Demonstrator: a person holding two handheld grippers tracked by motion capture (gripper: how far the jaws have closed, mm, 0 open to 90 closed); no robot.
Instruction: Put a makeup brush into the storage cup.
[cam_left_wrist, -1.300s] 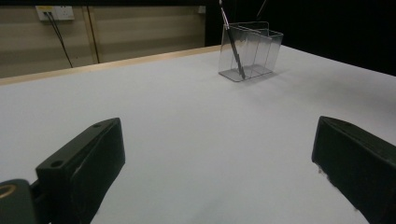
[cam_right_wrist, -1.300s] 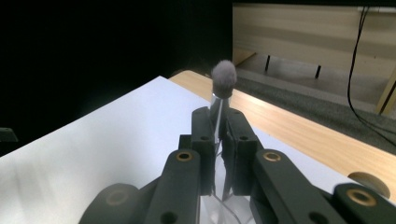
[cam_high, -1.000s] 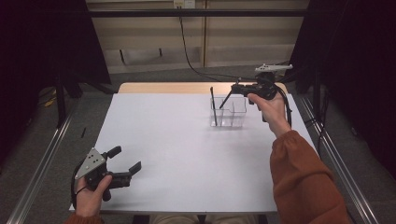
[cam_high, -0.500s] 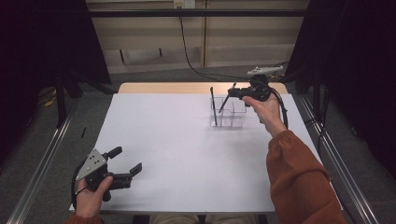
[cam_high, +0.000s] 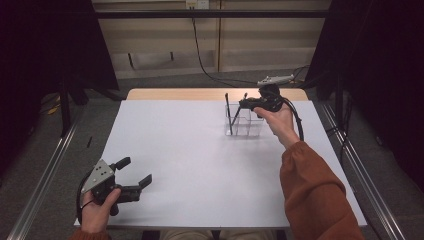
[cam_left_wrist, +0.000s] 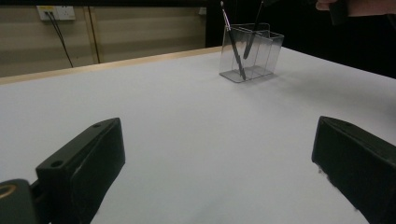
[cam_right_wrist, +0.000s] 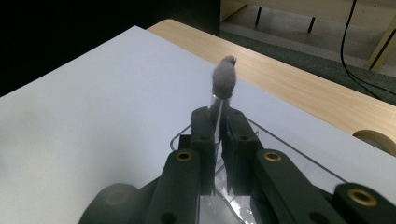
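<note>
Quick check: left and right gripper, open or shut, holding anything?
Left gripper: open, holding nothing, low over the table.
Right gripper: shut on a makeup brush, above the clear organizer.

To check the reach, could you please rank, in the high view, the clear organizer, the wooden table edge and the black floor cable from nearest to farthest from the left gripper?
From the left gripper:
1. Clear organizer, far right on the table.
2. Wooden table edge, along the far side.
3. Black floor cable, beyond the table.

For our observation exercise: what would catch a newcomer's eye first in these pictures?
The right gripper, at the table's far right, is shut on a makeup brush above a clear organizer that holds a dark brush. At the near left, the left gripper rests open on the white table.
</note>
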